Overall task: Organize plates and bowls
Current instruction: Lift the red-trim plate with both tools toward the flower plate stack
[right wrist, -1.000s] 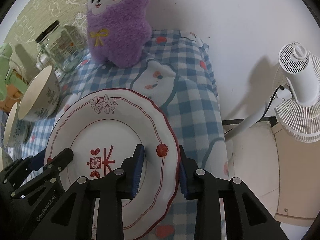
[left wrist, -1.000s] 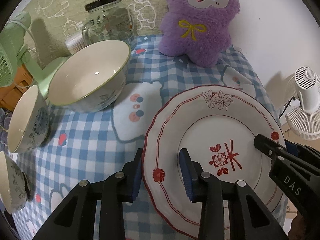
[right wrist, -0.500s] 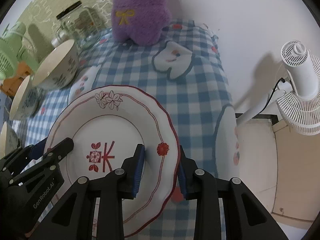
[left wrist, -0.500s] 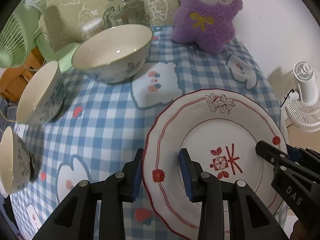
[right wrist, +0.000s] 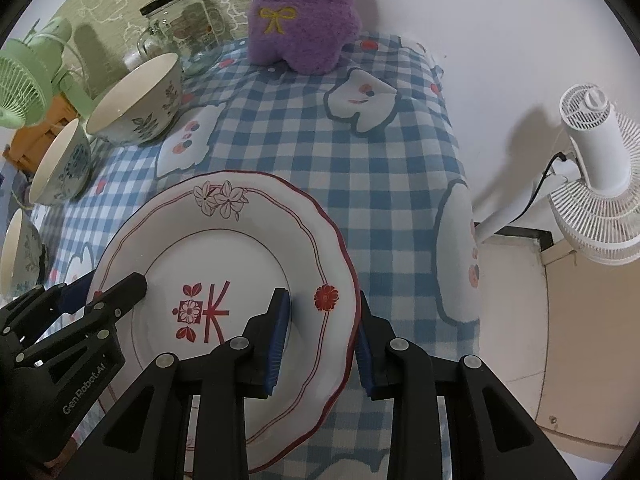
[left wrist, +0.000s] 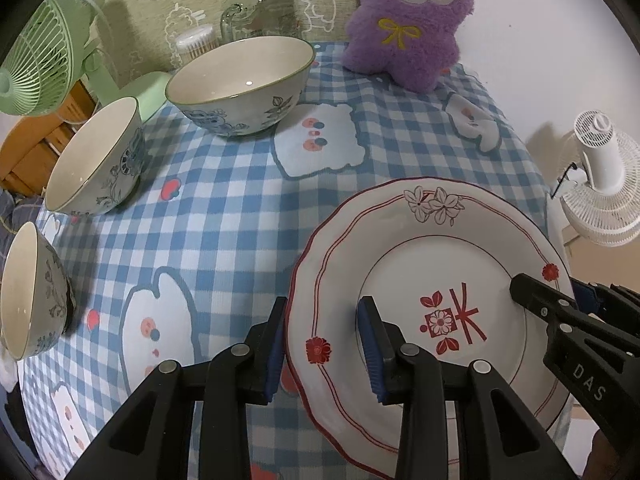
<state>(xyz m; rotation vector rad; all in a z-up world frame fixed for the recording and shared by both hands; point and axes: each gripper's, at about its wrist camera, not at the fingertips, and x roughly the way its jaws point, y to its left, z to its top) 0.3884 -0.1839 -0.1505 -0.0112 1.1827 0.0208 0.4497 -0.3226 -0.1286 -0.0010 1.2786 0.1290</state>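
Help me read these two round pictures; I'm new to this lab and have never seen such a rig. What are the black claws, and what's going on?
No robot here: a person carries two hand-held grippers, each with a fisheye camera looking along its fingers. One picture is from the left gripper, the other from the right gripper. Both are shut on opposite rims of one red-trimmed plate, above a checked tablecloth. On the cloth stand three bowls, a glass jar and a purple plush toy.
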